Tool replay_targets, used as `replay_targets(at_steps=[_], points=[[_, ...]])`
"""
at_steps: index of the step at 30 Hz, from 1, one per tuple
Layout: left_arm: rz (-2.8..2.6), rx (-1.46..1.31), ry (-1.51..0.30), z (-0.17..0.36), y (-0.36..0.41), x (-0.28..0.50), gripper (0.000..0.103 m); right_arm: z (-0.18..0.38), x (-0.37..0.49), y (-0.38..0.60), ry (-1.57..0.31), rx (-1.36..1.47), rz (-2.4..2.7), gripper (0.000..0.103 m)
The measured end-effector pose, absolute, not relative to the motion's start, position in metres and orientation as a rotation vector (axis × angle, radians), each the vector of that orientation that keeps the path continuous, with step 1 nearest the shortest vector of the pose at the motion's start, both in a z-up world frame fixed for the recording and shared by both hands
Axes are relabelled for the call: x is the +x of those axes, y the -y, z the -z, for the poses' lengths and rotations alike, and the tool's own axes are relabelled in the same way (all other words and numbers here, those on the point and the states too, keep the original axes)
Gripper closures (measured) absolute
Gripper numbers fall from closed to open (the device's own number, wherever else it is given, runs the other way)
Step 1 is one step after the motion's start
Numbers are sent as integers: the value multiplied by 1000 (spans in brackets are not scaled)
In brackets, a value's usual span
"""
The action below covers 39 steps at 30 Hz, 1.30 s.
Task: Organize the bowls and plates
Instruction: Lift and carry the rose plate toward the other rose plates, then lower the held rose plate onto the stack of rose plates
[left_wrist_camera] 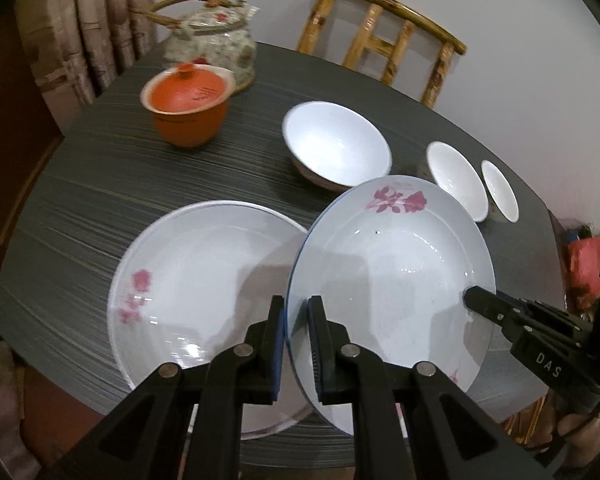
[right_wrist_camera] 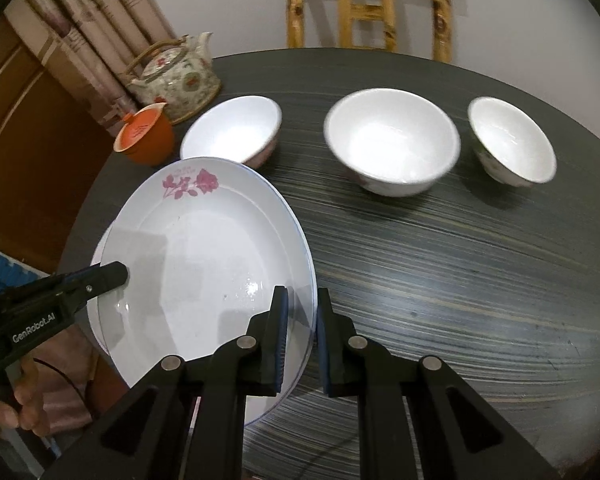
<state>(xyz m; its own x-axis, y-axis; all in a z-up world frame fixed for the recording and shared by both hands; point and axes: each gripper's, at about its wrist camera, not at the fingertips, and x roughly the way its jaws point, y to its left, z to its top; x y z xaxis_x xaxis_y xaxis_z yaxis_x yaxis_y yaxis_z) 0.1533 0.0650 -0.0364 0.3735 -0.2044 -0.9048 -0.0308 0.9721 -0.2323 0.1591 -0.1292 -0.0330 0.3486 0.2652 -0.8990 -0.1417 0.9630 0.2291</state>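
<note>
A white plate with a red flower print [left_wrist_camera: 392, 272] [right_wrist_camera: 204, 248] is held off the dark table between both grippers. My left gripper [left_wrist_camera: 296, 308] [right_wrist_camera: 120, 273] is shut on its left rim. My right gripper [right_wrist_camera: 302, 300] [left_wrist_camera: 475, 297] is shut on its right rim. A second flowered plate [left_wrist_camera: 204, 280] lies on the table to the left, and the held plate overlaps its right edge. Three white bowls stand in a row behind: a left bowl [right_wrist_camera: 232, 128] [left_wrist_camera: 336, 144], a middle bowl [right_wrist_camera: 392, 140] [left_wrist_camera: 456, 180] and a right bowl [right_wrist_camera: 512, 140] [left_wrist_camera: 500, 190].
An orange lidded cup [left_wrist_camera: 188, 108] [right_wrist_camera: 144, 136] and a floral teapot [left_wrist_camera: 216, 44] [right_wrist_camera: 176, 76] stand at the table's far left. A bamboo chair [left_wrist_camera: 380, 40] [right_wrist_camera: 364, 12] is behind the table [right_wrist_camera: 440, 280]. A person's hand [right_wrist_camera: 16, 408] grips the left tool.
</note>
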Motion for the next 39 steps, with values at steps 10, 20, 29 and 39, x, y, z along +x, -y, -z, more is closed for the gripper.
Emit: replay_targets(at_steps=[10, 20, 29, 39], points=[[40, -251, -1190, 38, -124, 143, 91, 36, 168, 71, -1203, 88, -323, 90], [-14, -244, -1199, 45, -165, 140, 90, 46, 171, 25, -1227, 63, -371, 90], [-24, -256, -1222, 56, -178, 136, 90, 59, 173, 7, -1257, 51, -375, 90], [-31, -264, -1237, 63, -183, 136, 90, 65, 171, 1, -1273, 43, -376, 90]])
